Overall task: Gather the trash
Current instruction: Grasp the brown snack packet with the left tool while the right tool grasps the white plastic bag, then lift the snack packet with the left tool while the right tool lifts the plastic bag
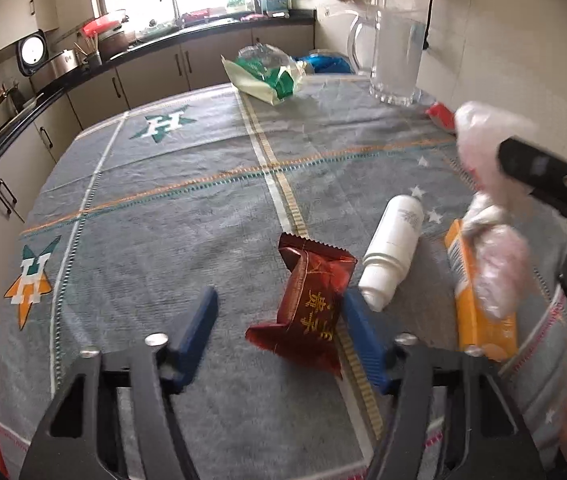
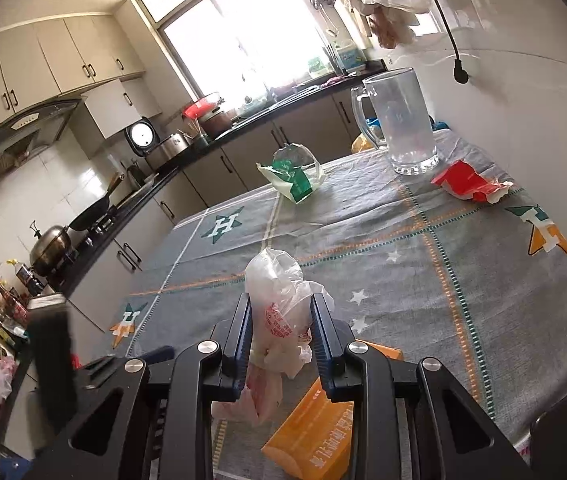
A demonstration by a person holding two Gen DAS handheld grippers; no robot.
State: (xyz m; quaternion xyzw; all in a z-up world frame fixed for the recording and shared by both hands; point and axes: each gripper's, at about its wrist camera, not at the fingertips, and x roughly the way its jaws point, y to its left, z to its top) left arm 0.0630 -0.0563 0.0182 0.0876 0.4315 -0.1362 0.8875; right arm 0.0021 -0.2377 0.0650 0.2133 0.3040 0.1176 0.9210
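Sunlit window, pale kitchen cabinets

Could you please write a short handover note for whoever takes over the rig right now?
Right gripper: jaws shut on the crumpled plastic bag, lifted above the table.
Left gripper: jaws open, low over the table, with the dark red wrapper between them, not yet gripped.
Still on the table: white bottle lying on its side, orange box, red wrapper near the glass mug, green-and-white bag at the far edge.
Done: the bag is picked up. Left: bin it, then collect the rest.
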